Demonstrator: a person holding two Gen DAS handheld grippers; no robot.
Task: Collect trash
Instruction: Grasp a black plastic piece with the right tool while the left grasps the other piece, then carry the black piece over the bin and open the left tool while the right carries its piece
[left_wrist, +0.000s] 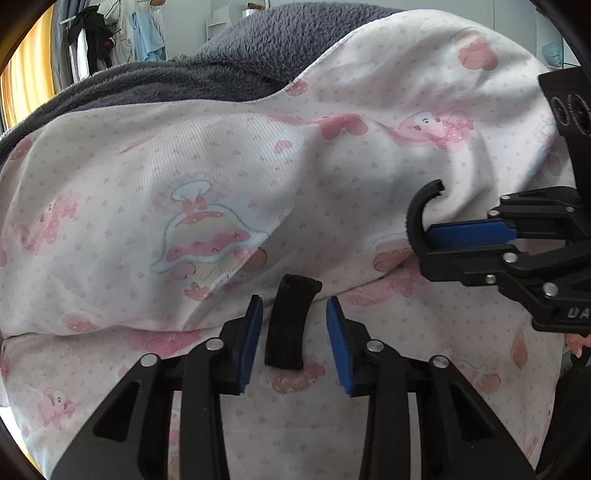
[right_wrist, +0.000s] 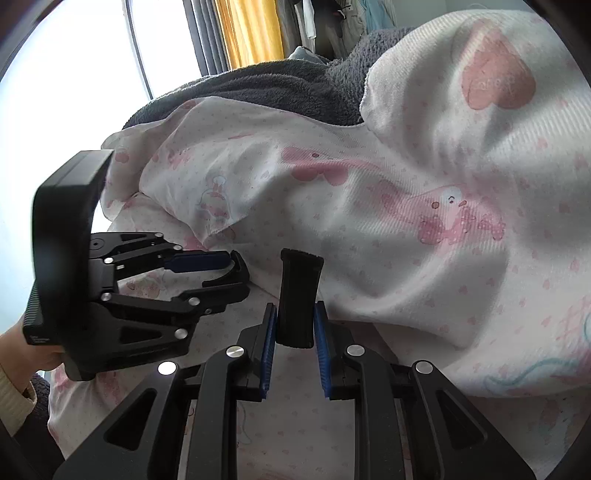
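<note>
In the left wrist view, the left gripper (left_wrist: 295, 301) is seen low over the quilt (left_wrist: 147, 147), a white cover printed with pink hearts and cartoon figures. Its blue pads (left_wrist: 255, 343) are set narrowly apart, and a black curved piece (left_wrist: 290, 325) stands between them. A sliver of quilt is visible on either side of the piece, so no pressing contact is shown. Off to the right, over the same quilt, the right gripper (left_wrist: 424, 245) is seen side-on. A second black curved piece (left_wrist: 415, 214) is clamped at its tips (a C-shaped hook in profile). Behind the quilt a grey fleece blanket (left_wrist: 221, 74) is heaped, and hanging clothes (left_wrist: 110, 37) are visible beyond it. In the right wrist view, the right gripper (right_wrist: 296, 307) is closed on the second black curved piece (right_wrist: 299, 288), which is pinched by both blue pads (right_wrist: 267, 354) and stands upright above the quilt (right_wrist: 406, 277). Towards the quilt's left edge the left gripper (right_wrist: 236, 275) is held by a person's hand (right_wrist: 48, 354) in a cream sleeve (right_wrist: 14, 391). The first black curved piece (right_wrist: 244, 271) is seen within its tips; whether it is touched cannot be told from this angle. The grey fleece blanket (right_wrist: 277, 92) lies behind the quilt, with a yellow curtain (right_wrist: 247, 29) and a bright window (right_wrist: 74, 55) further back.
</note>
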